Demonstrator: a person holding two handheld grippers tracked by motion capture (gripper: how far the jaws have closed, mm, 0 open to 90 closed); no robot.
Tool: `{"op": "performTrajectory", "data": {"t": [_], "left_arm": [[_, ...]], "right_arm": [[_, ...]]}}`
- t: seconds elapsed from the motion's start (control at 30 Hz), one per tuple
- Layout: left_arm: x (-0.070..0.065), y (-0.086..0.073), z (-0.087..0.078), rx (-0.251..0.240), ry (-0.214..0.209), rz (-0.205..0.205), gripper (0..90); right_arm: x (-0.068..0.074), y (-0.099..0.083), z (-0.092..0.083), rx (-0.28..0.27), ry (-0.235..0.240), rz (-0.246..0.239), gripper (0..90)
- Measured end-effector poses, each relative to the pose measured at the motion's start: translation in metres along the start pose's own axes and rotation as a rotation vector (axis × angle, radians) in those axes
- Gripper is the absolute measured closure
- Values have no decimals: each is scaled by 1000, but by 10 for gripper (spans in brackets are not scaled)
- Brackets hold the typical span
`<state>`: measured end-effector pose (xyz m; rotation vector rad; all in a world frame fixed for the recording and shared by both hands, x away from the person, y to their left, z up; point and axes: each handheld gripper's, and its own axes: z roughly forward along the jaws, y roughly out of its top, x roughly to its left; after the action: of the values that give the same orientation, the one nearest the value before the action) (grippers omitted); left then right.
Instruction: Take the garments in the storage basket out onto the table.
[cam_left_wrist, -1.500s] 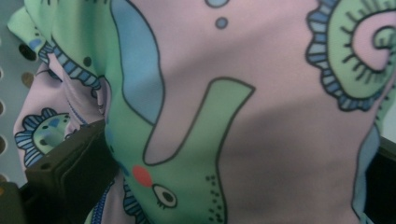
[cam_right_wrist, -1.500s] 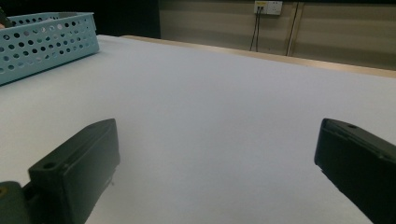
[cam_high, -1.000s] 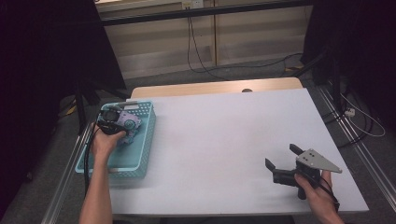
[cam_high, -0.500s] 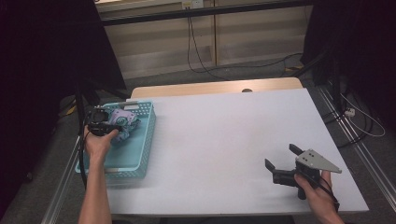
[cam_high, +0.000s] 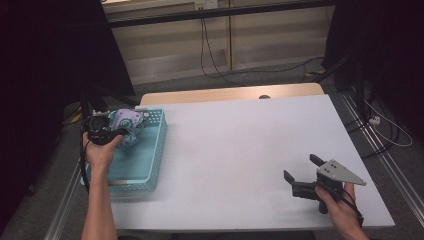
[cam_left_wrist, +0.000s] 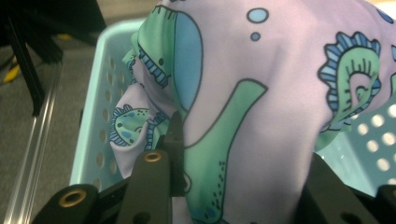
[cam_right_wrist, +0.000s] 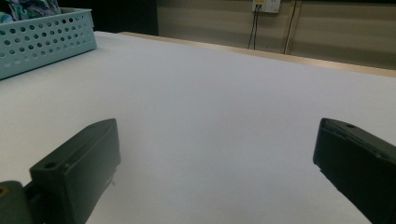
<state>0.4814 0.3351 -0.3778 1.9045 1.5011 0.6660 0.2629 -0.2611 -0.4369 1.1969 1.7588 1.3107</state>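
Currently: cloth gripped, extraction from the basket in progress.

Left tool (cam_high: 116, 131) is clamped on the lilac cloth (cam_left_wrist: 261, 107) with green and blue sea-creature print; its jaws have just been closing, and the fabric bunches between them. The cloth hangs over the far end of the turquoise basket (cam_high: 150, 165), not yet clear of its walls. Right tool (cam_high: 300, 176) rests with jaws spread and nothing between them, well apart on the white tabletop (cam_high: 240, 145). Remaining, by judgement: lift the cloth out and carry it to the tabletop.
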Motion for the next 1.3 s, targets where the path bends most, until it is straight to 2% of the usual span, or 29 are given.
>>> {"op": "performTrajectory", "data": {"t": [0.07, 0.17, 0.2, 0.23, 0.27, 0.33, 0.37, 0.4, 0.5, 0.57, 0.6, 0.67, 0.73, 0.77, 0.87, 0.9, 0.93, 0.97, 1.1, 1.13, 1.3], "left_arm": [[0, 0, -1, -11, -1, -2, 652], [1, 1, -8, -71, -2, -9, 651], [1, 1, -8, -71, -2, -9, 651], [1, 1, -11, -100, -7, -15, 651], [1, 1, -11, -100, -7, -15, 650], [1, 2, -14, -131, -6, -19, 650], [1, 3, -16, -163, -28, -39, 650], [1, 4, -18, -171, -35, -46, 650], [-1, 5, -21, -195, -33, -43, 649], [-4, 7, -26, -234, -32, -39, 648], [-4, 7, -26, -234, -32, -39, 648], [-6, 9, -30, -280, -23, -35, 648], [-7, 9, -31, -294, -23, -33, 647], [-7, 9, -34, -323, -25, -33, 647], [-8, 9, -37, -349, -21, -36, 646], [-8, 10, -40, -376, -28, -37, 646], [-8, 10, -40, -376, -28, -37, 645], [-10, 10, -43, -410, -37, -35, 645], [-15, 13, -50, -465, -40, -19, 644], [-15, 13, -50, -465, -40, -19, 644], [-24, 18, -61, -546, -51, -2, 644]], "right_arm": [[0, 0, 0, -1, 0, 0, 7], [0, 0, -1, -2, 0, 0, 7], [0, 0, -1, -2, 0, 0, 7], [0, 0, -1, -4, 1, 2, 7], [0, 0, -1, -3, 1, 2, 7], [0, 0, 0, -2, 1, 0, 7], [0, 0, 0, -2, 1, 0, 7], [0, 0, 0, -1, 1, 1, 7], [0, 0, 0, -2, 2, 1, 7], [0, 0, 0, -2, 1, 1, 7], [0, 0, -1, -4, 2, 3, 7], [0, 0, -1, -5, 3, 2, 7], [0, 0, -1, -5, 3, 2, 7], [0, 0, -1, -5, 4, 1, 7], [0, 0, -1, -5, 5, 0, 7], [0, 0, -1, -5, 5, 1, 7], [0, 0, -1, -5, 5, 1, 7], [0, 0, -1, -5, 4, 2, 7], [0, 0, 0, -5, 5, 2, 7], [0, 0, -1, -6, 7, 1, 7], [0, 0, -1, -10, 13, 3, 7]]}}
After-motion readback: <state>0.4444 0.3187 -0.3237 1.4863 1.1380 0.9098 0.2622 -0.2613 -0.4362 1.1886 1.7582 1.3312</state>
